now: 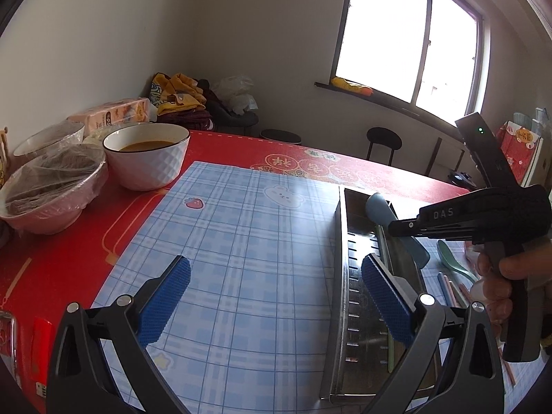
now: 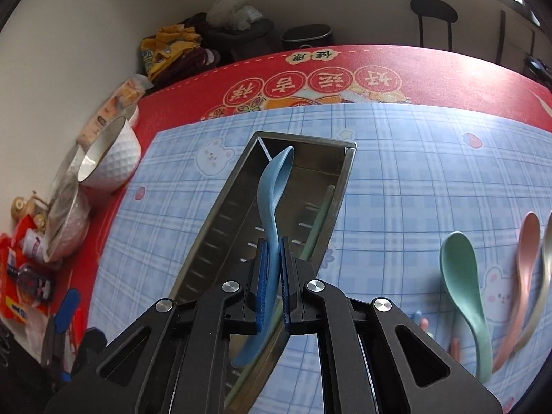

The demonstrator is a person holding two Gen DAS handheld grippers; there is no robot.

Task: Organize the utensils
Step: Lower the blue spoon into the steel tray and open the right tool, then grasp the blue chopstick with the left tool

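- The right gripper (image 2: 272,269), at the lower centre of the right wrist view, is clamped on the handle of a blue spoon (image 2: 274,186); its bowl points toward the top of the frame, hanging over a long metal tray (image 2: 220,217).
- The tray sits on a blue checked mat (image 2: 396,172) over a red tablecloth (image 2: 448,69). Something thin and pale green already lies along the tray's right inner wall; it is too narrow to tell what it is.
- The left gripper (image 1: 276,296), at the bottom of the left wrist view, has its jaws spread wide with nothing between them, over the mat beside the tray's left edge.
- At the right of the right wrist view, a green spoon (image 2: 462,276) and a pink spoon (image 2: 526,252) wait on the mat.
- Risk, as a judgement: the grip looks narrow on a curved handle, so the spoon could pivot or slip and land across the tray's rim.
- A white bowl (image 1: 148,158) holding brown liquid stands at the upper left of the left wrist view; a wide sweep of the arm could knock it.
- A further spoon at the right edge is cut off, and the gripper hides the tray's near end.
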